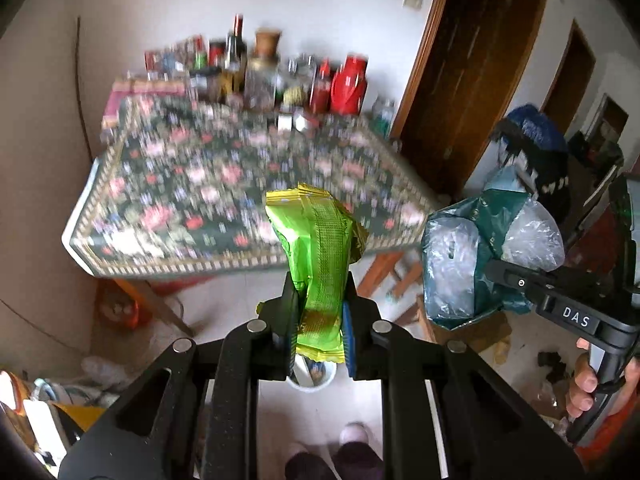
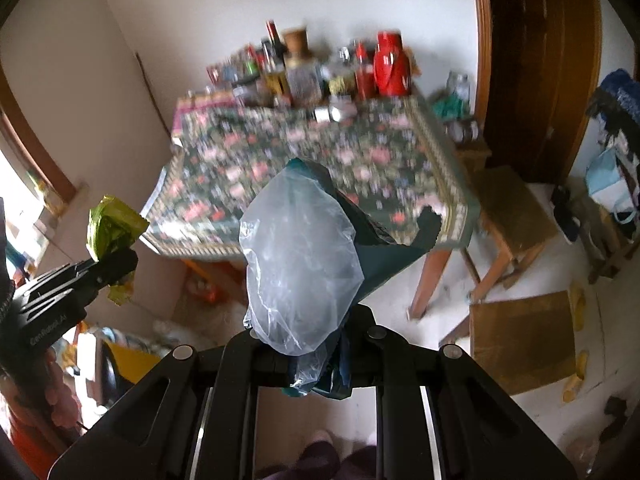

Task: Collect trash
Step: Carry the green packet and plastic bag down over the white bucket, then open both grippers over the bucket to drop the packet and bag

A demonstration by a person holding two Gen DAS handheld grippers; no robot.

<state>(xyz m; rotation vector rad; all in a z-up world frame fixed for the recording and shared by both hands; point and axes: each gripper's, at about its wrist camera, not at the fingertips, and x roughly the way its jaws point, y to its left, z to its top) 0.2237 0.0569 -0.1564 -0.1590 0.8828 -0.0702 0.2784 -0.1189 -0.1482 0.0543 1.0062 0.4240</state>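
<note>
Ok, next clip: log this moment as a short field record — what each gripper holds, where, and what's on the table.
left gripper: shut on green wrapper, held in the air
right gripper: shut on clear plastic bag and dark green bag
table: floral cloth, bottles and jars at far edge
image quality: motion blur on table

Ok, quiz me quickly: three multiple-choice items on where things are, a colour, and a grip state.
1. The red flask stands:
A. at the table's far end
B. on the floor
C. on a stool

2. The wrapper in the left hand-held gripper is:
A. blue
B. green
C. white

3. The right hand-held gripper is:
A. wide open
B. empty
C. shut on bags

Key:
A, the red flask stands among bottles on the table.
B, the left hand-held gripper clamps a green wrapper.
C, the right hand-held gripper pinches the plastic bags.
</note>
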